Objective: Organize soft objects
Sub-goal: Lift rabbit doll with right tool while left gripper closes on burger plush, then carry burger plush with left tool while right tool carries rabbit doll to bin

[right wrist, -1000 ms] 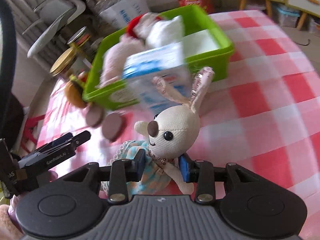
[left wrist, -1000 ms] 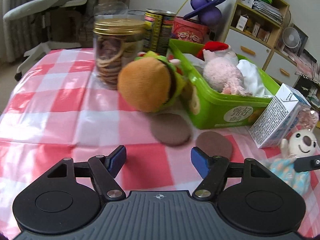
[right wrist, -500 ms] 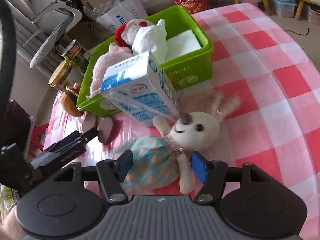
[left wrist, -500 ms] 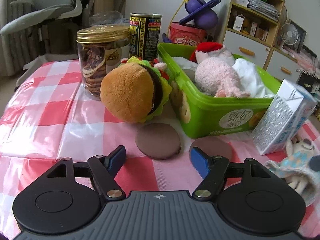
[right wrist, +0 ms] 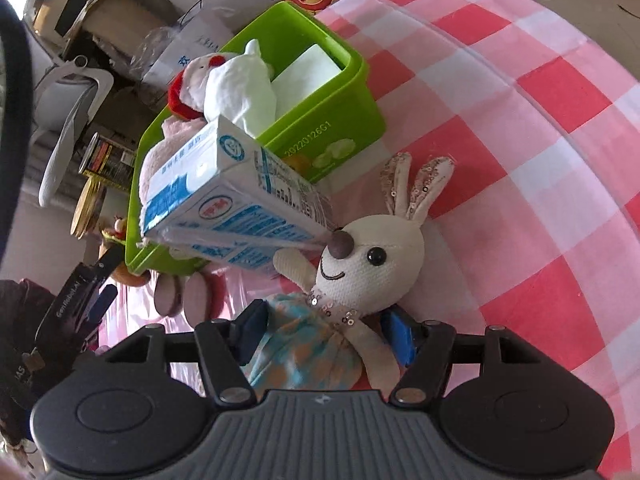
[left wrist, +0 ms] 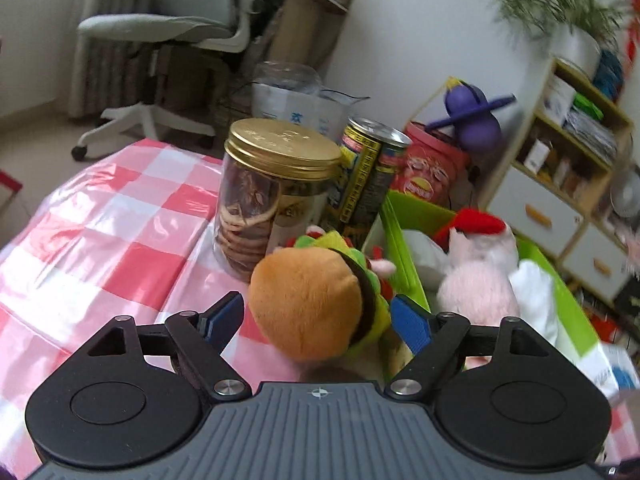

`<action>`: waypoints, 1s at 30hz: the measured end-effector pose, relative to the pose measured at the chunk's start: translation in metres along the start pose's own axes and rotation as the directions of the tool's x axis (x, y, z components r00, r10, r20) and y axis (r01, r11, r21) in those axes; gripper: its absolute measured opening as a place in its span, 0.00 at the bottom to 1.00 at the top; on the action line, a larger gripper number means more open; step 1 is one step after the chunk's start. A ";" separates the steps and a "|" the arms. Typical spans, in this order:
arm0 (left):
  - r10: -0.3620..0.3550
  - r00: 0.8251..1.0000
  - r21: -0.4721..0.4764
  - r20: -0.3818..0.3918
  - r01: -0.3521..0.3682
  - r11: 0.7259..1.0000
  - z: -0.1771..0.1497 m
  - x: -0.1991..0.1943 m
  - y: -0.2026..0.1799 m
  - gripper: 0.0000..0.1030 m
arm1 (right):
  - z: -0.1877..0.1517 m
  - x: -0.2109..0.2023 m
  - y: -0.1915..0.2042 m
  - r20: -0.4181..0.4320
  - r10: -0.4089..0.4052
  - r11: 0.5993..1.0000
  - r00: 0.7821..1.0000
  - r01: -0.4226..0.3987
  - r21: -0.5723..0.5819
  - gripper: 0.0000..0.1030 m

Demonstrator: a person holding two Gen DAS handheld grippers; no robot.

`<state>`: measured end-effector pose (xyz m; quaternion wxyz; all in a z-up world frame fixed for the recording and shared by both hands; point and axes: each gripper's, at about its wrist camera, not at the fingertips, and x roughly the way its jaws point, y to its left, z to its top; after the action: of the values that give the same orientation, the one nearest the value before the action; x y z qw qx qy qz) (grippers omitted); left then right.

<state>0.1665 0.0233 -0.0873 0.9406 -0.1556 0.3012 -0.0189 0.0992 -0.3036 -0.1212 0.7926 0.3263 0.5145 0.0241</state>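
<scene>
An orange burger plush [left wrist: 308, 304] lies against the green bin [left wrist: 404, 216], beside the cookie jar. My left gripper [left wrist: 316, 318] straddles the burger, and its jaws are opening; the blue pads flank it without squeezing. A cream bunny in a blue dress [right wrist: 372, 256] lies on its back on the checked cloth. My right gripper [right wrist: 324, 334] stands open around the bunny's body, and the pads do not press it. The green bin [right wrist: 360, 92] holds a pink plush [left wrist: 476, 292] and white soft things.
A blue-and-white milk carton [right wrist: 224, 200] leans between the bin and the bunny's nose. Two brown soft discs [right wrist: 168, 296] lie in front of the bin. A gold-lidded cookie jar [left wrist: 256, 208] and a can [left wrist: 364, 176] stand behind the burger. The table edge curves at the right.
The left gripper moved forward until the burger sits between its fingers, and it tilted up. The right gripper's jaws let go of the bunny, which now lies flat on the cloth.
</scene>
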 end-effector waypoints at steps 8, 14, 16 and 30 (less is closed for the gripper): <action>-0.017 1.000 -0.056 0.008 0.018 0.998 0.001 0.003 0.005 0.57 | 0.000 -0.001 -0.004 0.009 -0.001 1.000 1.000 0.001 -0.002 0.27; -0.003 1.000 -0.043 -0.016 0.003 0.999 0.003 -0.001 0.003 0.47 | 0.001 -0.005 -0.005 0.016 0.008 1.000 1.000 -0.008 0.018 0.19; 0.001 1.000 -0.038 -0.027 -0.002 0.999 0.005 -0.003 0.003 0.46 | 0.002 -0.008 -0.005 0.023 0.008 1.000 1.000 -0.009 0.016 0.18; -0.030 0.995 -0.020 -0.099 0.028 0.999 0.016 -0.031 0.008 0.42 | 0.009 -0.040 -0.008 0.121 0.008 0.999 0.993 -0.014 0.047 0.16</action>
<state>0.1502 0.0393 -0.0597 0.9226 -0.1677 0.3454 -0.0372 0.0855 -0.3292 -0.0909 0.8143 0.3487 0.4640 -0.0035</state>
